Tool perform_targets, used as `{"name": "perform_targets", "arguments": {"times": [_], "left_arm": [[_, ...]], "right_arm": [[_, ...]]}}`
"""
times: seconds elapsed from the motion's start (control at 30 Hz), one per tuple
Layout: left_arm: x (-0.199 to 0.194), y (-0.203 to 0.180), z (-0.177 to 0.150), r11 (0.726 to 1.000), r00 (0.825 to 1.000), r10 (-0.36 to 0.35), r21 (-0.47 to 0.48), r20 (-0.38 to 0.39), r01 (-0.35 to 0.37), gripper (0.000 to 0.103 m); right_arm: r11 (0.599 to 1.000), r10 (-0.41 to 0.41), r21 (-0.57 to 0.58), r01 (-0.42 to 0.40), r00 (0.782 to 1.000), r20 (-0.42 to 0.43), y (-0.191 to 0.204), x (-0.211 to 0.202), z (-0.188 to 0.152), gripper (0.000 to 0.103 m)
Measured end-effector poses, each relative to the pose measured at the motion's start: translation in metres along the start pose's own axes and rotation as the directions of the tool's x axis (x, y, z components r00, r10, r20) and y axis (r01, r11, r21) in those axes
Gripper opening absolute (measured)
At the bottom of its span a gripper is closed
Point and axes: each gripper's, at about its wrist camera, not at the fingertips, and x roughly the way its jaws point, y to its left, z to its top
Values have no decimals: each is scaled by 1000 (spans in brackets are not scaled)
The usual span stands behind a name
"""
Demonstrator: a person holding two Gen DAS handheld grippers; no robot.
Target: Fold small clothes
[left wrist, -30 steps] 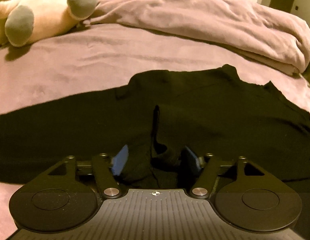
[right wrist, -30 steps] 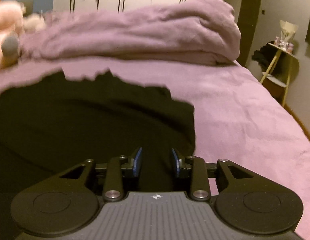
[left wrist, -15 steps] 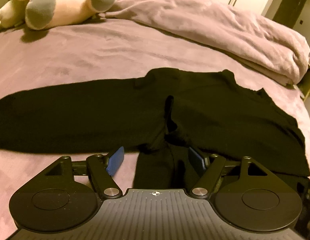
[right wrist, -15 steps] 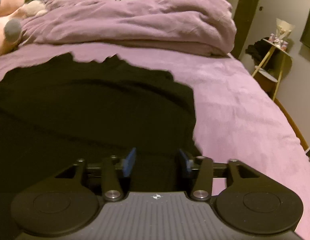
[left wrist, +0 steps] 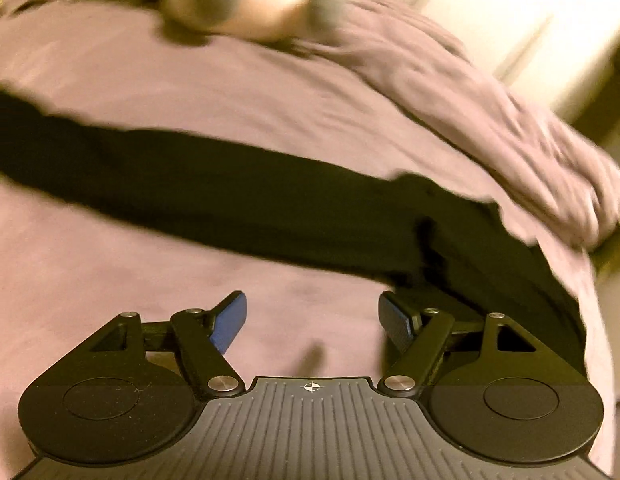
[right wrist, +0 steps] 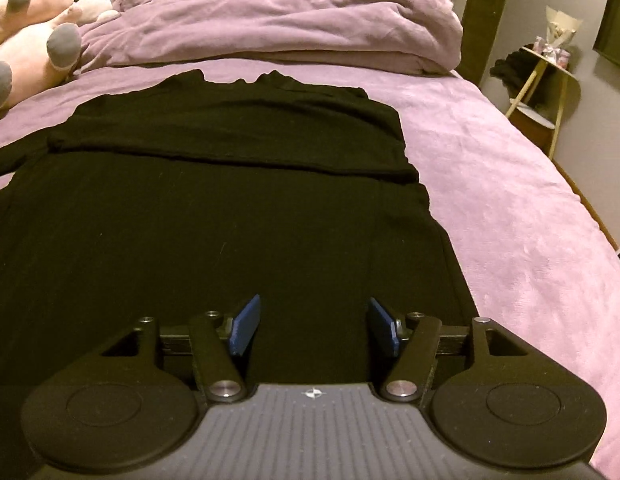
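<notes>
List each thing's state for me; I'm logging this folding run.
Left tool: open, empty, over bare sheet.
Right tool: open, jaws just widened, nothing pinched, above garment.
Black garment: flat on bed, top part folded over, one sleeve stretched out.
Duvet: bunched at bed's far end.
Plush toy: lying beside duvet.

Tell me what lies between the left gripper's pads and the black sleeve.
Only bare purple bedsheet separates the left gripper from the black sleeve, in the left wrist view.
</notes>
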Motion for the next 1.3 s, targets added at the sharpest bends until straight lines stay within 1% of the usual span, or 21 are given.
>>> {"name": "perform_targets", "arguments": {"times": [0.13,0.2,0.23,0.3,0.43,0.5,0.57,0.6,0.67,0.73,0.77,0.8,0.83,0.9,0.97,1.03,1.07,1.1,1.17,1.23,1.3], "left_arm": [[-10,59,12,985,996,60,-167,66,-48,77],[-12,89,22,968,990,99,-240,101,-73,74],[-13,103,27,956,987,106,-285,118,-69,68],[-11,128,34,924,987,79,-382,138,-21,65],[-5,164,44,835,977,33,-543,211,89,59],[-1,174,46,804,972,32,-583,235,114,50],[6,178,49,783,970,47,-612,240,114,29],[7,185,50,771,969,51,-626,243,116,25],[11,191,50,749,967,50,-650,249,128,12],[10,197,49,728,965,46,-670,259,145,11],[9,199,49,725,964,44,-672,262,150,9],[7,197,50,737,962,53,-660,269,144,8],[4,192,54,766,960,59,-629,274,133,6],[-6,169,63,852,952,51,-511,302,117,6],[-18,131,77,930,945,1,-347,327,119,6],[-29,84,87,975,938,-63,-181,341,132,6],[-32,57,92,984,935,-111,-94,337,151,6],[-37,23,92,984,928,-171,5,330,179,6],[-42,-33,86,959,915,-273,163,296,234,6],[-39,-94,71,913,911,-351,298,219,280,6],[-27,-143,43,858,910,-396,402,123,319,15]], "right_arm": [[999,-7,39,7,1000,-14,-5,-1,6,63],[998,-2,59,4,1000,-25,-7,1,6,63],[998,-2,62,4,1000,-31,-7,2,6,64],[998,-6,61,8,999,-32,-6,3,5,65],[998,-17,55,19,999,-35,-4,6,6,67],[998,-21,53,23,999,-36,-3,7,6,68],[998,-24,50,26,999,-38,-2,9,7,68],[998,-25,48,27,999,-39,-2,9,7,68],[999,-26,44,28,999,-39,-1,10,8,69],[999,-26,43,28,999,-38,-2,10,8,70],[999,-26,43,28,999,-38,-3,10,7,70],[999,-26,46,28,999,-38,-3,11,7,70],[998,-24,51,26,999,-39,-4,11,7,70],[998,-21,58,23,999,-39,-4,11,8,70],[998,-16,65,18,999,-35,-5,10,9,70],[997,-8,79,10,1000,-30,-7,10,10,70],[996,-2,90,5,1000,-27,-8,10,10,70],[995,2,101,0,1000,-25,-9,11,11,70],[989,19,147,-15,1000,-23,-15,10,11,70],[987,25,161,-21,999,-20,-17,9,10,70],[982,34,185,-31,999,-15,-22,7,10,70]]}}
